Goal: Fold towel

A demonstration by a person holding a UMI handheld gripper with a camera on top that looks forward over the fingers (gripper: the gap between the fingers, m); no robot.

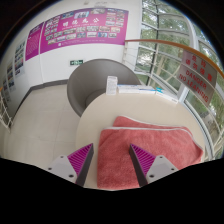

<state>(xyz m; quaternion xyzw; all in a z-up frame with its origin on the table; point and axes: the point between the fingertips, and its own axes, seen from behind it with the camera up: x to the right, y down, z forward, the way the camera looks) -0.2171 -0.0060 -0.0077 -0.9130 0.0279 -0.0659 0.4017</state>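
A pink towel point(135, 150) lies flat on a pale round table point(105, 110), running from between my fingers out to the right and ahead. My gripper point(112, 158) is open above the towel's near part, with the left pad point(80, 158) over the towel's left edge and the right pad point(143, 158) over the towel. Nothing is held between the fingers. The towel's near end is hidden below the fingers.
A grey chair point(95, 78) stands just beyond the table's far edge. A white wall with pink posters point(85, 28) is behind it. Windows point(185, 55) run along the right side. Pale floor point(40, 115) lies left of the table.
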